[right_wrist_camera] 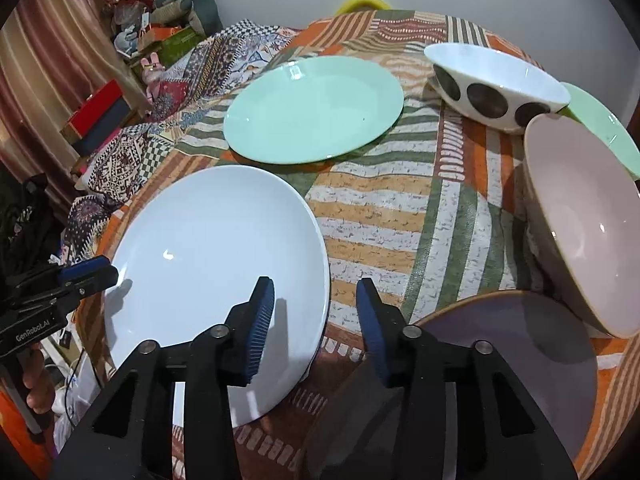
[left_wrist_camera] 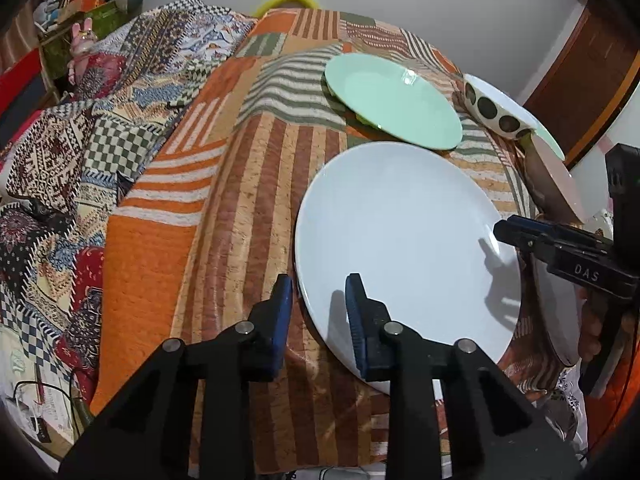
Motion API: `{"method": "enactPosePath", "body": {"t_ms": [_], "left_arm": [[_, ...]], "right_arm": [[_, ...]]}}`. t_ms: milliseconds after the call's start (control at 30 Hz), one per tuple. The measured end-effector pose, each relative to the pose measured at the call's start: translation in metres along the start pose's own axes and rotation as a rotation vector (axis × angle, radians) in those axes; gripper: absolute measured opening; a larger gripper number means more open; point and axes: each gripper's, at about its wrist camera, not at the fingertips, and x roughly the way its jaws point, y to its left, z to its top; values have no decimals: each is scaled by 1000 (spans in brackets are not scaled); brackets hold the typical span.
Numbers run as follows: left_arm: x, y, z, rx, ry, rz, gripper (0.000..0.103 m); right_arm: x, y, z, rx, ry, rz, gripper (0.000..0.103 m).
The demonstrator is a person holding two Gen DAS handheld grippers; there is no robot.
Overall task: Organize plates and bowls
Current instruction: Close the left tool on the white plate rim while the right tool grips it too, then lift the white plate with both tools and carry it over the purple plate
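Note:
A large white plate [left_wrist_camera: 404, 236] [right_wrist_camera: 216, 264] lies on the patterned cloth. My left gripper [left_wrist_camera: 320, 292] is open, its jaws straddling the plate's left rim; it also shows in the right wrist view [right_wrist_camera: 100, 274]. My right gripper [right_wrist_camera: 316, 300] is open, its jaws straddling the plate's right rim; it also shows in the left wrist view [left_wrist_camera: 504, 232]. Behind lies a mint green plate [left_wrist_camera: 392, 100] [right_wrist_camera: 312, 110]. A white bowl with dark dots [left_wrist_camera: 496, 108] [right_wrist_camera: 496, 84] sits on another green plate [right_wrist_camera: 604, 132]. A pink bowl [right_wrist_camera: 584, 220] [left_wrist_camera: 554, 188] leans tilted beside a greyish plate [right_wrist_camera: 516, 360].
The table is covered by an orange, green and white patchwork cloth [left_wrist_camera: 224, 184] [right_wrist_camera: 400, 216]. Patterned fabrics [left_wrist_camera: 80, 128] and clutter of boxes and toys [right_wrist_camera: 160, 36] lie to the left. A white wall is behind, and a wooden door [left_wrist_camera: 588, 76] at far right.

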Motion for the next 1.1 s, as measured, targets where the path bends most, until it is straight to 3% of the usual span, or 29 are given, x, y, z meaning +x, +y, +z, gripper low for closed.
{"method": "enactPosePath", "body": {"t_ms": [433, 667, 833, 1100], "left_arm": [[11, 0, -3, -11, 19, -27, 25], [10, -2, -1, -20, 27, -15, 26], [6, -3, -1, -29, 31, -10, 26], [-25, -12, 2, -15, -31, -4, 26]], "right_arm": [[15, 4, 2, -17, 37, 14, 32], [13, 2, 3, 10, 32, 13, 19], [3, 2, 0, 24, 20, 23, 17], [-20, 7, -1, 17, -34, 39, 17]]}}
